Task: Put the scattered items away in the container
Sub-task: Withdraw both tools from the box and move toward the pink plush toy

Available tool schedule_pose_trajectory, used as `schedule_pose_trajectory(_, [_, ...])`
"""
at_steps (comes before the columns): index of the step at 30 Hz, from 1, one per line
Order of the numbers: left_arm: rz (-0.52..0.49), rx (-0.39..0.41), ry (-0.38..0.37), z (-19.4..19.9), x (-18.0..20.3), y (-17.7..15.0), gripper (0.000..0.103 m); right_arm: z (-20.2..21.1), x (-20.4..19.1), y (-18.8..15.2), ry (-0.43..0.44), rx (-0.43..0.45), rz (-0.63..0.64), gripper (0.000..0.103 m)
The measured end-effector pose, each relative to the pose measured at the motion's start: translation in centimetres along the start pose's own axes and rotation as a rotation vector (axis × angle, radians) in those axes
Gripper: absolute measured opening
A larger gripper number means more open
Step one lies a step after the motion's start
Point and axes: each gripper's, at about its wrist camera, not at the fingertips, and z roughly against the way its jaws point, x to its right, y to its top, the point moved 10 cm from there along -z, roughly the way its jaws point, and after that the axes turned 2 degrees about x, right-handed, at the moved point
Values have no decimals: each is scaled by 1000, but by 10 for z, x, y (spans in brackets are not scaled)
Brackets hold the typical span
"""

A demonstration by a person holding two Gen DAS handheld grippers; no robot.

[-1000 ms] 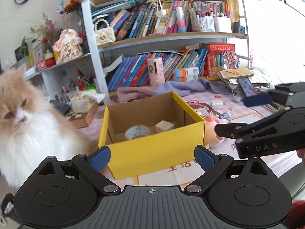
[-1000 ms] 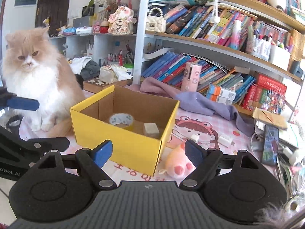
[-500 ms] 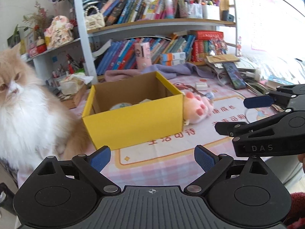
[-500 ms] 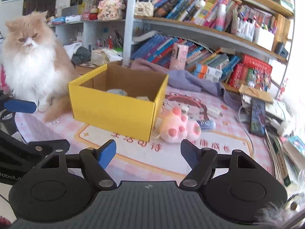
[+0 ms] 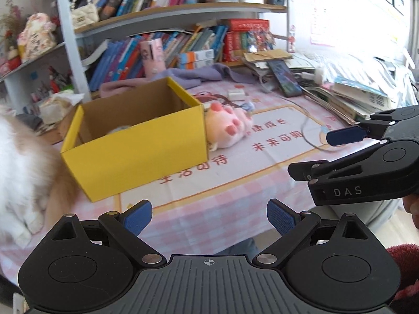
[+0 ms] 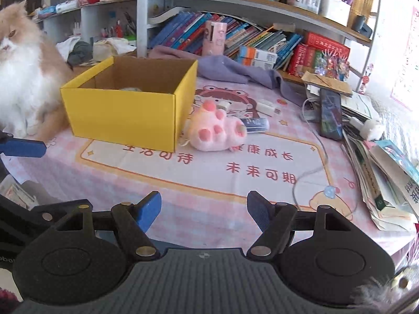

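Right wrist shows a pink tablecloth (image 6: 209,183) before bookshelves (image 6: 262,5); both grippers (image 6: 204,212) (image 5: 209,217) gape, holding nothing.

Matt yellow cardboard box (image 6: 125,112), fluffy pink plush paw (image 6: 217,130), smooth printed cloth table cover (image 6: 209,172).

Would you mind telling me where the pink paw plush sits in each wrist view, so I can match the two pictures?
Left wrist: the pink paw plush lies just right of centre, against the right end of the yellow box.
Right wrist: the plush lies at centre, right of the box's near corner.
Shared landmark: the yellow box, immediately left of the plush in both.
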Motion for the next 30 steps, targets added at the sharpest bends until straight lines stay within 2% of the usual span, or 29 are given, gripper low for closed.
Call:
schedule_pose_trajectory(12, [-42,-11,-82,-17,30,8,96,8,32,-15,-60,-24,-56,72])
schedule_pose_trajectory(19, [-83,-3,-122,-23,49,16,96,5,47,-16,-65,-38,-79,72])
schedule_pose_trajectory(30, [-122,-23,-143,-45,69,26,96,-14,72,-16,-62,-61,-106,72])
